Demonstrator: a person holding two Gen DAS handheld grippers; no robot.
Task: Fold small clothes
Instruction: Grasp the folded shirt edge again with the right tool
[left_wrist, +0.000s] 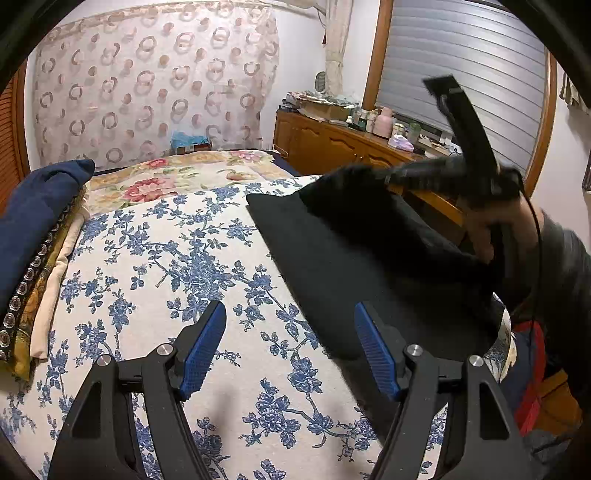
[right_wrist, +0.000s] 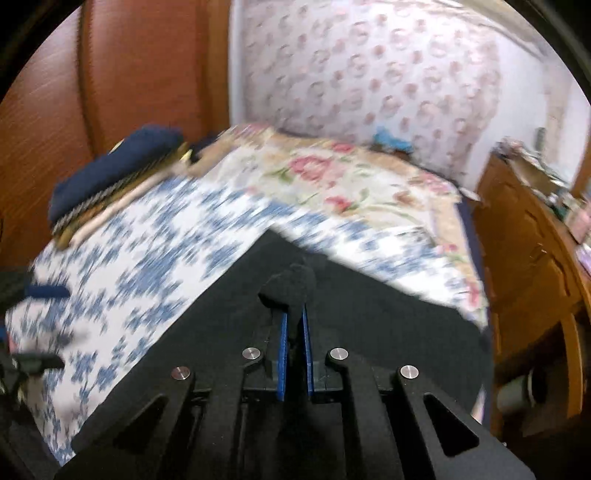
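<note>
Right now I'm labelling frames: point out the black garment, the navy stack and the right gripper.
black garment (left_wrist: 332, 266), left wrist view, flat middle.
navy stack (left_wrist: 33, 214), left wrist view, top navy fold.
right gripper (right_wrist: 294, 314), right wrist view, pinched cloth between tips.

Black left claw (left_wrist: 290, 332) with blue ribbed pads, silver screws.

- Soft, even indoor light; no glare.
- Left wrist view is sharp, except the motion-blurred right hand-held gripper (left_wrist: 373, 177).
- Right wrist view is smeared throughout.
- Fisheye bending, dark corners.
</note>
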